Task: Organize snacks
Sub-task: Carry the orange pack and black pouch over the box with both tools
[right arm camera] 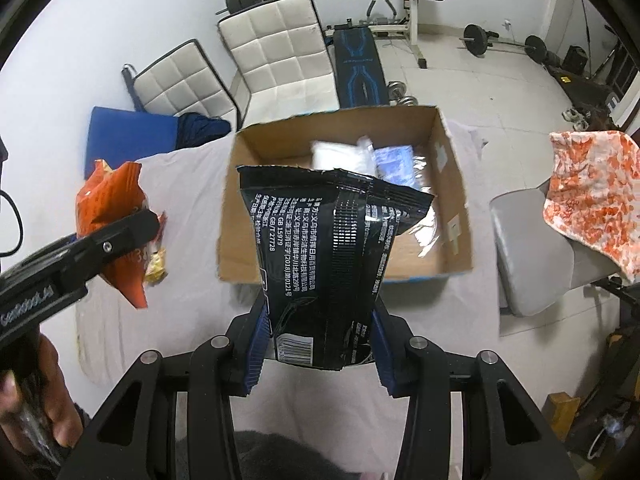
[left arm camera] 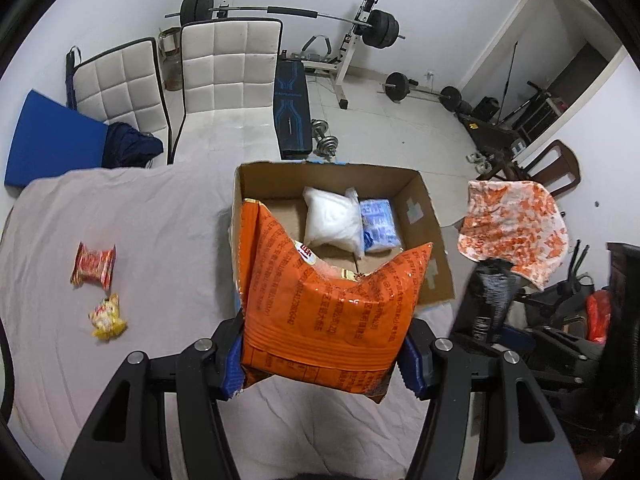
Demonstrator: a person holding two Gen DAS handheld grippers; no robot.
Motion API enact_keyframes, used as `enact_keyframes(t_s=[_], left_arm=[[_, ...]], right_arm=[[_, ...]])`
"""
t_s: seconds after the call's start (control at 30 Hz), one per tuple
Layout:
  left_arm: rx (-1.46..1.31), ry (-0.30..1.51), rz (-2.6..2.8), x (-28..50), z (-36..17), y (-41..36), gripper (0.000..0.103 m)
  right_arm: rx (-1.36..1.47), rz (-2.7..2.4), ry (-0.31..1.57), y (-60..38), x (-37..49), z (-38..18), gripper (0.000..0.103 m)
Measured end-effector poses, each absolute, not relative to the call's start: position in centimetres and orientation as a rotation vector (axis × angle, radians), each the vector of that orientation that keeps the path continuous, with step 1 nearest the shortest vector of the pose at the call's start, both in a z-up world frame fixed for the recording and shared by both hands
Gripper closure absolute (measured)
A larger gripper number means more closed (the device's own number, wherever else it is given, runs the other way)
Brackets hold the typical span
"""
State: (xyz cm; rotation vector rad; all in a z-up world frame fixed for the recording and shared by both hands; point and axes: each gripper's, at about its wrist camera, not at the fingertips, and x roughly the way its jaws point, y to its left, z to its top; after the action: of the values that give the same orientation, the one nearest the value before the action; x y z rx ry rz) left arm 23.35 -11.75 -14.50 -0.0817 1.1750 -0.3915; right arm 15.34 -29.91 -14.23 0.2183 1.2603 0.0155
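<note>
2 bags were held above the sheet-covered table (left arm camera: 120, 208), short of the box (right arm camera: 248, 184). Orange bag (left arm camera: 324, 320): clamped at its lower end by the left gripper (left arm camera: 322, 364), blue pads pressing both sides. Black bag (right arm camera: 324, 272): clamped likewise by the right gripper (right arm camera: 320, 352). Box, cardboard, open-topped, on the table: held 1 white pack (left arm camera: 330, 220) and 1 blue pack (left arm camera: 380, 226), side by side. 2 small snacks on the sheet, left: red packet (left arm camera: 94, 266), yellow packet (left arm camera: 107, 317). Orange-patterned cloth (left arm camera: 516, 228) lay draped over a chair, right.
</note>
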Motion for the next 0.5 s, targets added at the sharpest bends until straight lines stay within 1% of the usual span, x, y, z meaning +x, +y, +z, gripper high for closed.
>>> enact_keyframes(t_s=[0.17,0.5], left_arm=[[-0.051,1.211,-0.366,27.1,-16.6,-13.7,0.045],[-0.052,1.388,-0.292,35.3,-25.0,-16.1,0.045]], right_arm=[[0.185,-0.034,1.288,-33.0,18.9,-16.4,0.055],[0.152,-0.062,1.421,-36.7,25.7,-24.1,0.055]])
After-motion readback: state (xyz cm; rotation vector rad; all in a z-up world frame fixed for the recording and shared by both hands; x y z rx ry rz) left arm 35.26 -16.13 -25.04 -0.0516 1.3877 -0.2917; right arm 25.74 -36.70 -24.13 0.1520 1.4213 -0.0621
